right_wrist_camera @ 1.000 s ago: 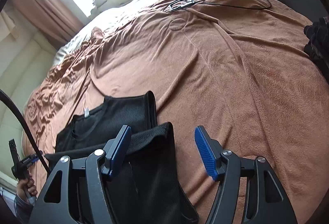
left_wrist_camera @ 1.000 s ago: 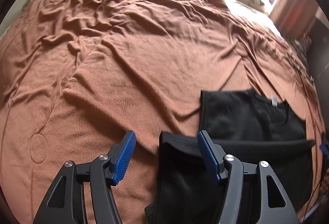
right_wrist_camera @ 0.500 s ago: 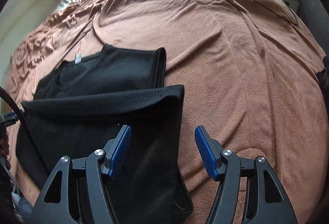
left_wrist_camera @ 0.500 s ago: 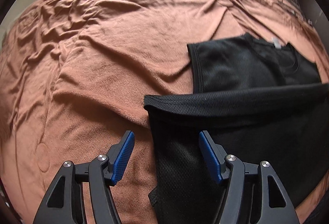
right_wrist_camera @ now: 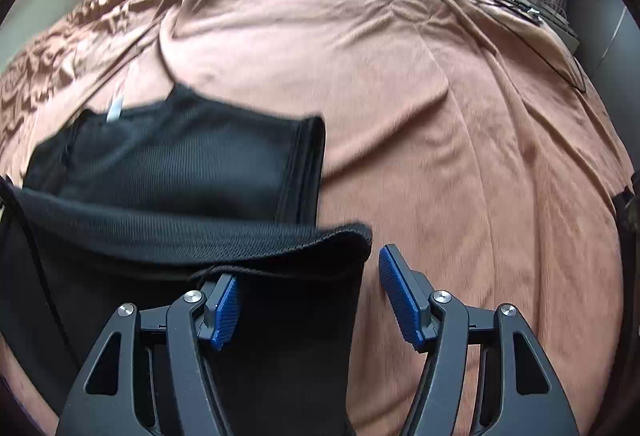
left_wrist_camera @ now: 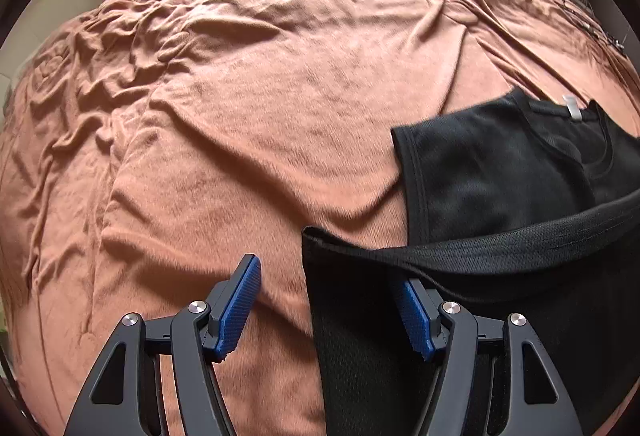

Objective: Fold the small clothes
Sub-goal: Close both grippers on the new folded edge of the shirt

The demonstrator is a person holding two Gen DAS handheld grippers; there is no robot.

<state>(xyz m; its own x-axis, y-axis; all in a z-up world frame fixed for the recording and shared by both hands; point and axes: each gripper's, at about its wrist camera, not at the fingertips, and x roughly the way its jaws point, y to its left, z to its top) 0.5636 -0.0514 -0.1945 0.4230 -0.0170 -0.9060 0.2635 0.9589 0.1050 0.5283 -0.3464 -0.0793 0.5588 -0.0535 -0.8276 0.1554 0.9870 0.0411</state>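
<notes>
Grippers (left_wrist_camera: 332,308) nearer garment (left_wrist_camera: 500,171) than before.

Both the left gripper (left_wrist_camera: 328,304) and the right gripper (right_wrist_camera: 310,296) have matte black arms, 2 ridged blue pads, and seemingly 4 silver screws.

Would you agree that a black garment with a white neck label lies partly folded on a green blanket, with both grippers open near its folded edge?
Not quite: the blanket is brown, not green, as the left wrist view shows. The black garment with its white neck label does lie partly folded on it, and the left gripper and right gripper are open near the folded edge.
</notes>
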